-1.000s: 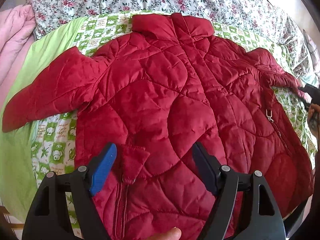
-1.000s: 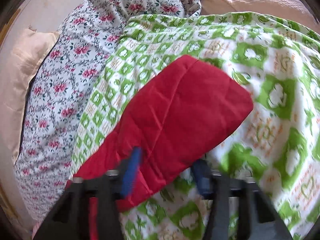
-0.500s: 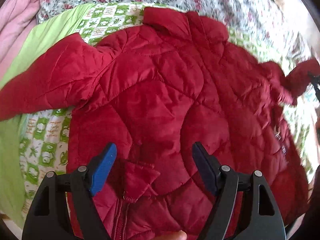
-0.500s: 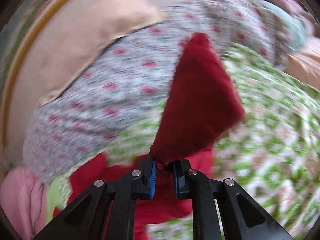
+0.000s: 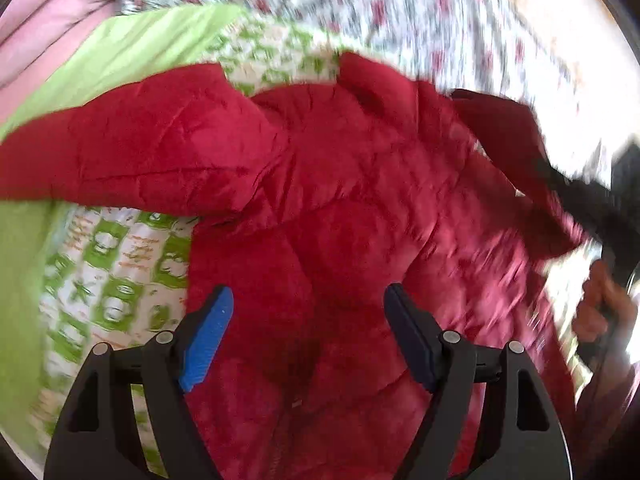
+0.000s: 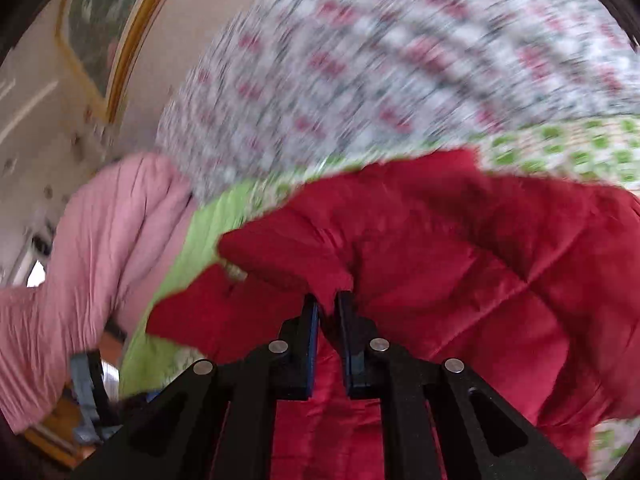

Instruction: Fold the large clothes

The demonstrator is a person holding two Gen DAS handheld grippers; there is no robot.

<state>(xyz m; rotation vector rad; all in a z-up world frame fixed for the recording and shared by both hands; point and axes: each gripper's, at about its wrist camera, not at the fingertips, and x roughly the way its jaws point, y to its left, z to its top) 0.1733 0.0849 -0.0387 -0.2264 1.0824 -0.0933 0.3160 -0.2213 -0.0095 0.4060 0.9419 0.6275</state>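
A red quilted jacket [image 5: 340, 200] lies front-up on a green-and-white patterned sheet [image 5: 120, 264]. One sleeve [image 5: 120, 160] stretches out flat to the left. My left gripper [image 5: 308, 292] hovers open over the jacket's lower front, with nothing between its blue pads. In the right wrist view my right gripper [image 6: 328, 300] is shut on the cuff of the other sleeve [image 6: 280, 256], which is raised over the jacket body [image 6: 460, 264]. The same raised sleeve [image 5: 508, 132] shows at the upper right of the left wrist view, blurred by motion.
A floral quilt [image 6: 380, 60] is bunched behind the jacket, with a pink blanket [image 6: 80, 260] on the left. The person's hand [image 5: 604, 304] shows at the right edge. A framed picture [image 6: 100, 20] hangs on the wall.
The right gripper closed on the sleeve cuff, lifted it off the sheet and swung it over the jacket body. The left gripper drifted across the jacket's front, still open.
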